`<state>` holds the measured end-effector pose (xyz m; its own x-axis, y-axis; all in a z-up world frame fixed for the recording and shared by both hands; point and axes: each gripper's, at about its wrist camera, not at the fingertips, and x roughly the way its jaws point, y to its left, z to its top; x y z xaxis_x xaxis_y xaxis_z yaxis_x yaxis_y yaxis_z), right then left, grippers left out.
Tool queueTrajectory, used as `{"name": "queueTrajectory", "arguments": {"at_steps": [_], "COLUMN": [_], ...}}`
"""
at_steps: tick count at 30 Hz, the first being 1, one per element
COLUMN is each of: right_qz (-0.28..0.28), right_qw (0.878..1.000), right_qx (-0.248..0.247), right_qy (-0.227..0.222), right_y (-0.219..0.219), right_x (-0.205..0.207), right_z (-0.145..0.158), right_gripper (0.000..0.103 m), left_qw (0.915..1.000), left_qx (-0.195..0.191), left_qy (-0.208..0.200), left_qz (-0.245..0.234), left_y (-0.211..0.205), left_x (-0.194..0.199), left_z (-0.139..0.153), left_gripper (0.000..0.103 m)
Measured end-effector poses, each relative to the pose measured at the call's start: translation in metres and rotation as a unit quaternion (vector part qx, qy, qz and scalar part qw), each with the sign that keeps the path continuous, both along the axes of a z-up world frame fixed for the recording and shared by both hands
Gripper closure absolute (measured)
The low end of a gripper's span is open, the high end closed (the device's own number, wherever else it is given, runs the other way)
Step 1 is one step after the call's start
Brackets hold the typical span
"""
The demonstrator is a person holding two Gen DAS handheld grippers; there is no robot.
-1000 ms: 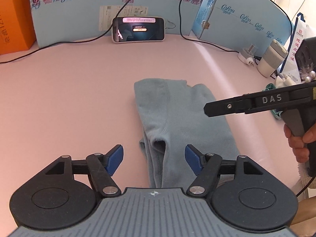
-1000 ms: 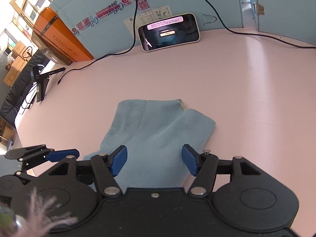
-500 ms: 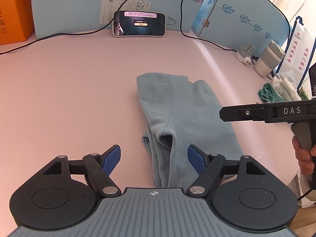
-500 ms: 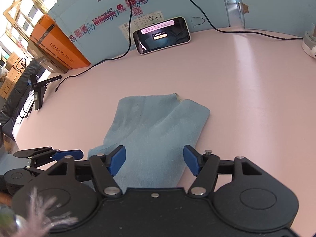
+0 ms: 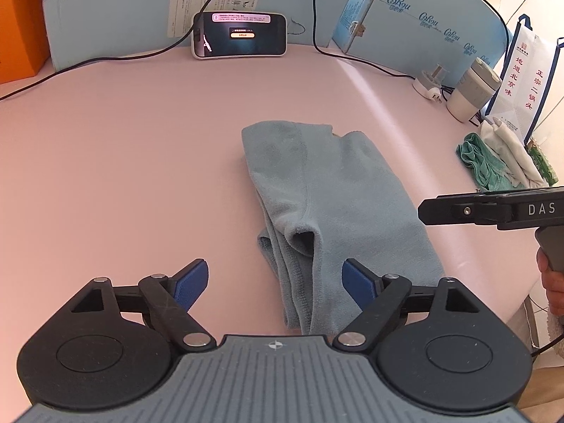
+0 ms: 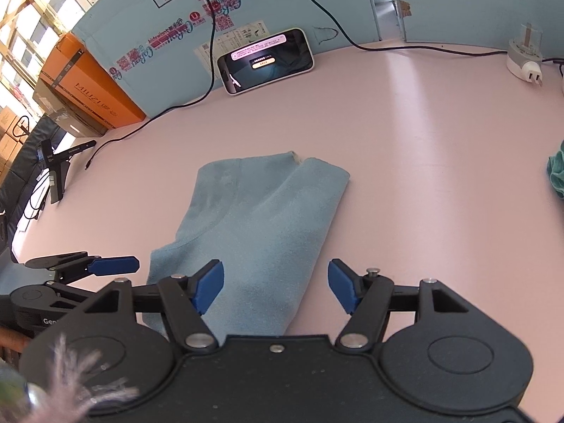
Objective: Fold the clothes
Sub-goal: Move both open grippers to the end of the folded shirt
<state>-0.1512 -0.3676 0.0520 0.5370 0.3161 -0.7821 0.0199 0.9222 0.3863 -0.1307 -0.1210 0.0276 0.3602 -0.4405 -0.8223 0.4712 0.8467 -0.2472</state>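
Observation:
A grey-blue garment [image 5: 328, 197] lies folded in a long strip on the pink table [image 5: 123, 162], with stacked layers at its near end. My left gripper [image 5: 275, 283] hovers above that near end, its jaws opening, and the blue pads touch no cloth. In the right wrist view the same garment [image 6: 261, 225] lies ahead of my right gripper [image 6: 275, 287], which is open over its near right edge and grips nothing. The right gripper's finger [image 5: 469, 209] pokes in from the right side of the left wrist view. The left gripper's blue pad [image 6: 112, 265] shows at the left.
A phone [image 5: 239, 35] leans on the blue board at the back, with black cables [image 5: 352, 54] beside it. At the right stand a plug adapter [image 5: 428, 86], a cup [image 5: 474, 90], a paper bag [image 5: 521, 81] and crumpled green and white cloths [image 5: 493, 162]. An orange box [image 6: 90, 88] sits far left.
The left gripper's jaws have spread wider. The right gripper has drawn off to the right, away from above the garment. The garment has not moved.

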Motion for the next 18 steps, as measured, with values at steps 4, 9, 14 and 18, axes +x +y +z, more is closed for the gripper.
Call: {"name": "queueTrajectory", "arguments": {"at_steps": [4, 9, 14, 18], "right_qz": [-0.009, -0.006, -0.007, -0.019], "right_qw": [1.000, 1.000, 0.997, 0.993], "right_qx": [0.011, 0.022, 0.067, 0.105], "right_qy": [0.009, 0.019, 0.036, 0.046], "right_y": [-0.002, -0.003, -0.013, -0.026], "right_x": [-0.004, -0.007, -0.014, -0.021], "right_z": [-0.004, -0.010, -0.019, -0.030], "right_gripper": [0.037, 0.037, 0.036, 0.023], "left_qw": [1.0000, 0.9999, 0.9995, 0.9975], "left_qx": [-0.003, -0.003, -0.010, -0.036], "left_qy": [0.006, 0.013, 0.024, 0.048], "left_qz": [0.004, 0.010, 0.018, 0.036], "left_y": [0.001, 0.000, 0.000, 0.005], "left_x": [0.004, 0.008, 0.013, 0.020], "left_z": [-0.003, -0.007, -0.013, -0.022], "left_gripper": [0.019, 0.019, 0.018, 0.018]}}
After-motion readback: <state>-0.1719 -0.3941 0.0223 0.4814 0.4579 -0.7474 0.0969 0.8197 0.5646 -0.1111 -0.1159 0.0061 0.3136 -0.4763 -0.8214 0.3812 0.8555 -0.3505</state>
